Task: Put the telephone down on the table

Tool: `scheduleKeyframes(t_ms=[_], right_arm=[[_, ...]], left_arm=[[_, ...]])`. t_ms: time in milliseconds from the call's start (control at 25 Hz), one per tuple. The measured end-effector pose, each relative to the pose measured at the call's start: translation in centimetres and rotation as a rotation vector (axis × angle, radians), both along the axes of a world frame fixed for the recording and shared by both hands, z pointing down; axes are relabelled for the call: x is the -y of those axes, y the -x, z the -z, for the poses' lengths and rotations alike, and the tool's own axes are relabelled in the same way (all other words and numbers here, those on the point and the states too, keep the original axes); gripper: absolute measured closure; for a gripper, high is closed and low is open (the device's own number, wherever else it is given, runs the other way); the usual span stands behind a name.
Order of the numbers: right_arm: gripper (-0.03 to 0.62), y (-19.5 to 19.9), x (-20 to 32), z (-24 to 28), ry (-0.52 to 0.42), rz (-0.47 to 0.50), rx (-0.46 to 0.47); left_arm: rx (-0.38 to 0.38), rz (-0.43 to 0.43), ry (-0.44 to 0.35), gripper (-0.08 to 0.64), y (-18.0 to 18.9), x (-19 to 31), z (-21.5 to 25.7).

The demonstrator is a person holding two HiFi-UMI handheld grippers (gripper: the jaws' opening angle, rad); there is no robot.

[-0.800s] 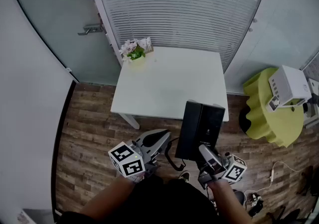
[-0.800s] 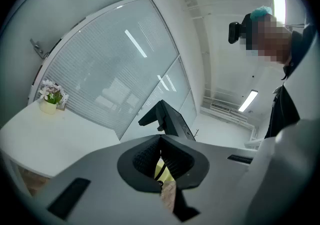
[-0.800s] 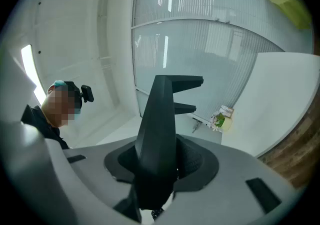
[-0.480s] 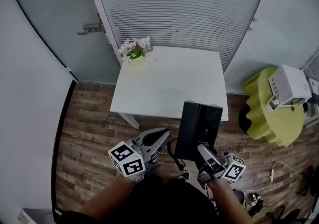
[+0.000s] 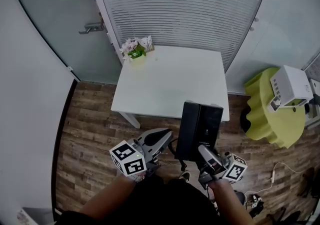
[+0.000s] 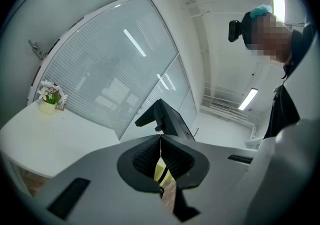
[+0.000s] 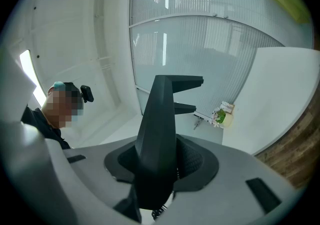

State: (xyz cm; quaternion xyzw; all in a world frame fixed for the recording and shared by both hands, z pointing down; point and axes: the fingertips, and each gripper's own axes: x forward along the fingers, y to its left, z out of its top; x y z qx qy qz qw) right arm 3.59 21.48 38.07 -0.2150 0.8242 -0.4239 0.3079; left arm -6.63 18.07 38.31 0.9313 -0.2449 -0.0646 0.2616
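The black telephone [image 5: 200, 128] hangs in the air just before the near edge of the white table [image 5: 165, 84], its lower end between the jaws of my right gripper [image 5: 205, 151], which is shut on it. In the right gripper view the telephone [image 7: 160, 134] stands up from between the pads as a dark wedge, with a bit of coiled cord below it. My left gripper [image 5: 161, 140] hovers to the left of the telephone, shut, with nothing in it. In the left gripper view its jaws [image 6: 160, 141] meet in a thin line, and the telephone [image 6: 166, 118] shows beyond them.
A small flower pot [image 5: 135, 52] stands at the table's far left corner, against the blind-covered glass wall. A yellow-green stool [image 5: 270, 116] with a white box [image 5: 291, 86] on it is at the right. Cables lie on the wooden floor [image 5: 90, 139] at the lower right.
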Motion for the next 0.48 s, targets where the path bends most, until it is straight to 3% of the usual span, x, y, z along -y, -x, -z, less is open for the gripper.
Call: scheduleKeyframes(t_ms=[480], right_arm=[[0.425, -1.8, -0.7, 0.0, -0.005, 0.019, 0.023]], left_arm=[[-0.084, -0.059, 0.049, 0.538, -2.8, -1.0, 0.5]])
